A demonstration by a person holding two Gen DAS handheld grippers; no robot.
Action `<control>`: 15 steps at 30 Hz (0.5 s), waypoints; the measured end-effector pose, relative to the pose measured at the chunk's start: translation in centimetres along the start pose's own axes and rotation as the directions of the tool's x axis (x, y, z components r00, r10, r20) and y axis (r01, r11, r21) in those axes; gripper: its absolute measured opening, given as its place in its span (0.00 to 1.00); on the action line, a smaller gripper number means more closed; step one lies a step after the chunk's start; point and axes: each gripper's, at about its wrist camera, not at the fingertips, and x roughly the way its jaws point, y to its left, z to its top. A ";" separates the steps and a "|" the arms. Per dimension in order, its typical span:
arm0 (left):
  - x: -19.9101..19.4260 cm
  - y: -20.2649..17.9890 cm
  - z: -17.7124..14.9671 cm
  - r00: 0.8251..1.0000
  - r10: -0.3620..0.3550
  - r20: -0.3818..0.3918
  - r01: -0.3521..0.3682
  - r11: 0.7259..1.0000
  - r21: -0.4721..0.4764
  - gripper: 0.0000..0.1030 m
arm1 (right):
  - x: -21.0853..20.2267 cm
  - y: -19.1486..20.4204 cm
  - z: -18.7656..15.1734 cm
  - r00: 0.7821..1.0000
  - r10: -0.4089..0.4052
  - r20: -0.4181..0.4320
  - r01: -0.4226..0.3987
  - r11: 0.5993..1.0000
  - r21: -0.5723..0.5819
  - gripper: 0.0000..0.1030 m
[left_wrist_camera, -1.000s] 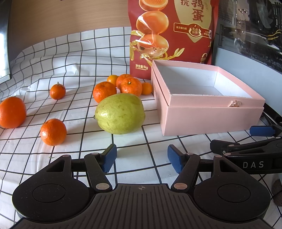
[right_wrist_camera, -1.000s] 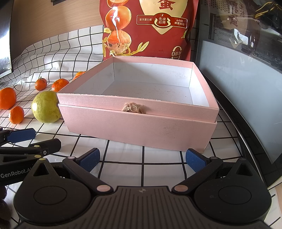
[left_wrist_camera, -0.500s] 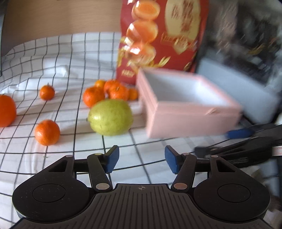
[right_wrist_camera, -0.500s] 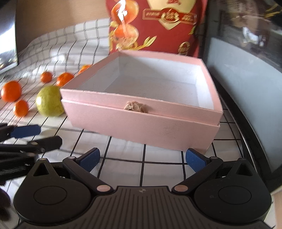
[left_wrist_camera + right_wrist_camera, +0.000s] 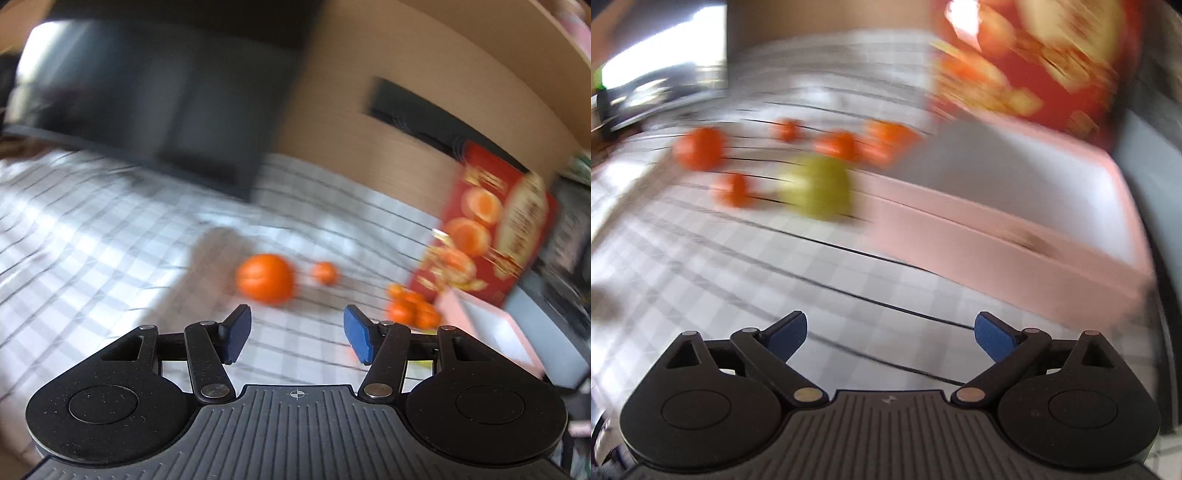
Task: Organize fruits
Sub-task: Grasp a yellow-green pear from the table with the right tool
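Note:
Both views are blurred by motion. My left gripper (image 5: 297,338) has its jaws closing with nothing between them; a large orange (image 5: 266,277) lies just beyond its tips, a small mandarin (image 5: 325,273) behind it and a cluster of mandarins (image 5: 410,310) to the right. My right gripper (image 5: 890,338) hangs above the checked cloth, jaws closing a little around bare air. Ahead of it lie a green-yellow fruit (image 5: 816,186), several oranges and mandarins (image 5: 700,147), and the empty pink box (image 5: 997,243) to the right.
A red snack bag (image 5: 491,229) stands behind the pink box (image 5: 491,328). A dark monitor-like slab (image 5: 155,103) rises at the far left of the checked cloth (image 5: 92,229). A grey panel (image 5: 1145,147) borders the box on the right.
My left gripper has swung far to the left and rolled, so the large orange now lies ahead and the box sits at the right edge. My right gripper has turned left and its fingers have narrowed slightly.

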 end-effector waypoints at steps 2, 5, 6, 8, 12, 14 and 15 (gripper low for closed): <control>-0.5 2.5 0.2 0.997 0.082 0.009 -0.082 0.996 -0.032 0.59 | -1.0 3.7 0.6 0.997 0.048 0.068 -0.042 0.995 -0.085 0.95; -0.9 5.7 0.3 0.990 0.143 0.009 -0.141 0.985 -0.103 0.59 | -1.1 9.3 2.7 0.975 0.209 0.068 -0.193 0.962 -0.191 0.95; -0.9 6.6 0.4 0.988 0.151 0.002 -0.150 0.980 -0.128 0.59 | -0.7 11.1 3.4 0.957 0.289 0.036 -0.276 0.938 -0.210 0.95; -0.8 7.9 0.5 0.985 0.172 -0.003 -0.171 0.973 -0.158 0.59 | 0.0 14.8 4.6 0.910 0.414 -0.023 -0.408 0.885 -0.224 0.95; -1.5 9.7 0.5 0.984 0.177 0.020 -0.169 0.965 -0.201 0.59 | 1.0 22.3 5.5 0.841 0.533 -0.092 -0.533 0.789 -0.306 0.95; -1.8 10.4 0.5 0.984 0.177 0.032 -0.166 0.960 -0.224 0.59 | 1.5 24.6 5.5 0.816 0.562 -0.135 -0.572 0.752 -0.328 0.95; -1.9 10.6 0.4 0.984 0.177 0.033 -0.165 0.959 -0.231 0.59 | 1.8 25.5 5.4 0.806 0.571 -0.159 -0.588 0.738 -0.331 0.94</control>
